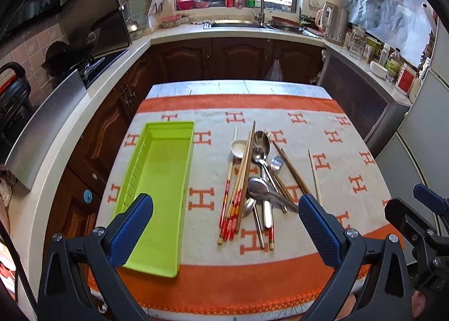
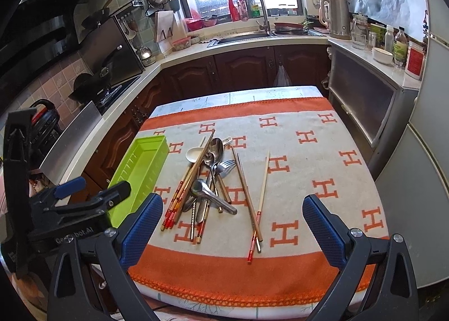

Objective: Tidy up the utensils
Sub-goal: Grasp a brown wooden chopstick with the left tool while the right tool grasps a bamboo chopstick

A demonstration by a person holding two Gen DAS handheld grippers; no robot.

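Observation:
An empty lime-green tray (image 1: 157, 194) (image 2: 140, 172) lies lengthwise on the left of the cloth-covered table. To its right is a loose pile of utensils (image 1: 252, 180) (image 2: 207, 180): wooden chopsticks with red ends, metal spoons, a fork (image 1: 276, 164) (image 2: 227, 165) and a white ceramic spoon (image 1: 238, 148) (image 2: 195, 154). Two more chopsticks (image 2: 259, 200) lie apart on the right. My left gripper (image 1: 224, 225) hovers open above the table's near edge, tray under its left finger. My right gripper (image 2: 233, 225) is open too, near the front edge, holding nothing.
The table wears a cream and orange cloth (image 1: 336, 152) (image 2: 322, 166) with H marks. Dark wood cabinets (image 1: 238, 60), a sink with tap (image 1: 256, 1), a stove with pans (image 1: 84, 51) and a kettle (image 1: 334, 23) ring the table. A fridge (image 2: 426, 152) stands at right.

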